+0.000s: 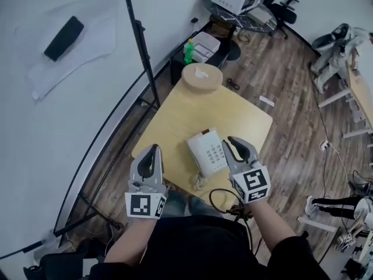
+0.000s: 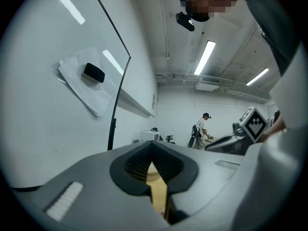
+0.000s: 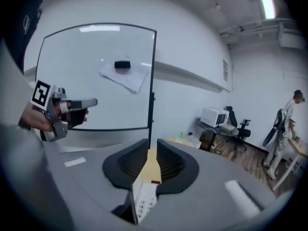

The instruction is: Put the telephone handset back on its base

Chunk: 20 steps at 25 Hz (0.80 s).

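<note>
**Head view.** We record a telephone (image 1: 208, 151) on the near half of a pale wooden table (image 1: 175, 118). Its handset (image 1: 196, 154) appears to lie along the left side of the base, with the coiled cord (image 1: 201, 182) bunched at the near end. The left gripper (image 1: 153, 151) is held out over the table's near-left edge on a bare forearm and points away from the person. The right gripper (image 1: 235, 143) is held just to the right of the telephone, its tips beside the keypad, clear of it as far as we can tell. Both marker cubes face the camera.

**Left gripper view.** We note that the left gripper (image 2: 150, 146) looks level across the room. Its jaw tips meet, leaving only a thin wedge lower down through which the table (image 2: 159, 191) shows. It holds nothing. The right gripper (image 2: 226, 142) appears at the right, at about the same height.

**Right gripper view.** We note that the right gripper (image 3: 150, 151) is tilted somewhat downward. Its jaws stand a narrow slot apart and grip nothing. Through the slot we see the table (image 3: 151, 165), and below it the telephone (image 3: 144, 200) with its buttons. The left gripper (image 3: 94, 101) shows at the left, in a hand, against a whiteboard (image 3: 96, 76).
</note>
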Available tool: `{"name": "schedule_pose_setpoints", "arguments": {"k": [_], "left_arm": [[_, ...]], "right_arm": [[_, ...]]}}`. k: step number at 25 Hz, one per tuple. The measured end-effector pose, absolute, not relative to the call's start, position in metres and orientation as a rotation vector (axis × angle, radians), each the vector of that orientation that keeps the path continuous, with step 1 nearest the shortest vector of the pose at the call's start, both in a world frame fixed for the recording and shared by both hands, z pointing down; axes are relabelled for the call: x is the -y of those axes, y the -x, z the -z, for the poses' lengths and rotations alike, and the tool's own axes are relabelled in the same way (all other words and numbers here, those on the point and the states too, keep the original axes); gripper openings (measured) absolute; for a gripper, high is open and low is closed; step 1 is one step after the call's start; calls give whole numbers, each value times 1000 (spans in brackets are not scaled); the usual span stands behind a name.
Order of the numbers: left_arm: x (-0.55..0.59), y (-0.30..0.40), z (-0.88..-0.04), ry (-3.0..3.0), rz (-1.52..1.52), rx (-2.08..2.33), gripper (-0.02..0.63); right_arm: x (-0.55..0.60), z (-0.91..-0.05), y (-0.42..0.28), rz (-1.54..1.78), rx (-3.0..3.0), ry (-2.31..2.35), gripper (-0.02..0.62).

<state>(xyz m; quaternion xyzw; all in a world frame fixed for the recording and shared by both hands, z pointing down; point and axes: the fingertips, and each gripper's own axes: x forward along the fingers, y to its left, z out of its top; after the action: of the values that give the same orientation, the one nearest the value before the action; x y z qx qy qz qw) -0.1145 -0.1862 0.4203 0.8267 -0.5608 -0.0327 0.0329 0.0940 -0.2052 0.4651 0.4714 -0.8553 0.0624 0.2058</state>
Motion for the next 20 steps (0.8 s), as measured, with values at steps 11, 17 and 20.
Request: {"name": "schedule_pose_setpoints", "arguments": {"k": [11,17,20], "left_arm": [[185,93,-331,-2702,254,1690,-2],[180,84,-321,-2733,261,1690,-2],[177,84,-320,-2728,257,1691,0]], "right_arm": [[168,-338,-139,148,2524,-1718,9],[169,-340,-144,97,2545,-1819,9],[169,-344,-141,89,2531,-1818,8]]}}
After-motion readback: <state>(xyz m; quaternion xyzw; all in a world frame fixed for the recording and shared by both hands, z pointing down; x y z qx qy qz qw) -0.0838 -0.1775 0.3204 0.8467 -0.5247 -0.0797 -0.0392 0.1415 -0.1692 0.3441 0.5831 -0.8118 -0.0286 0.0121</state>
